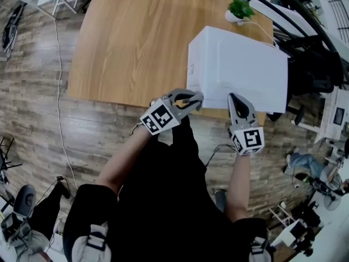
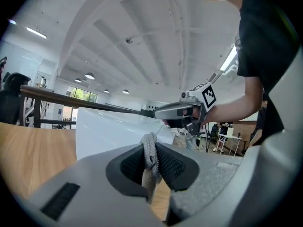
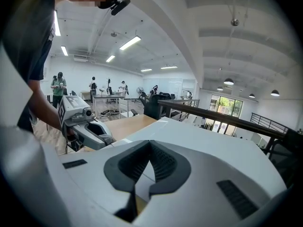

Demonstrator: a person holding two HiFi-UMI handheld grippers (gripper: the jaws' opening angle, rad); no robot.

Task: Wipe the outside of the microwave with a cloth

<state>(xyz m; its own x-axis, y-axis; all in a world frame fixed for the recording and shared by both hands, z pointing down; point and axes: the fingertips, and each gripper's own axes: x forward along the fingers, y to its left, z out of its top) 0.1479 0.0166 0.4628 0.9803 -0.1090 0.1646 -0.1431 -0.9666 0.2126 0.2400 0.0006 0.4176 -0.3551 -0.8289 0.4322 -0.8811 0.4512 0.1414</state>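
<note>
A white microwave [image 1: 240, 70] stands on the wooden table [image 1: 136, 42] at its near right corner. My left gripper [image 1: 196, 99] is at the microwave's near left corner, shut on a grey cloth [image 2: 150, 151] pinched upright between its jaws. The right gripper [image 1: 235, 98] is shut with nothing in it, its tips at the microwave's near edge. In the left gripper view the microwave [image 2: 109, 131] lies just ahead, with the right gripper [image 2: 163, 113] beyond it. In the right gripper view the microwave [image 3: 213, 141] fills the space past the jaws, and the left gripper [image 3: 105, 139] is at the left.
A small potted plant [image 1: 240, 9] stands behind the microwave, with a white cable running past it. A black railing [image 1: 305, 15] curves along the right. The table's near edge runs under both grippers. Chairs and stands are on the wood floor at the left.
</note>
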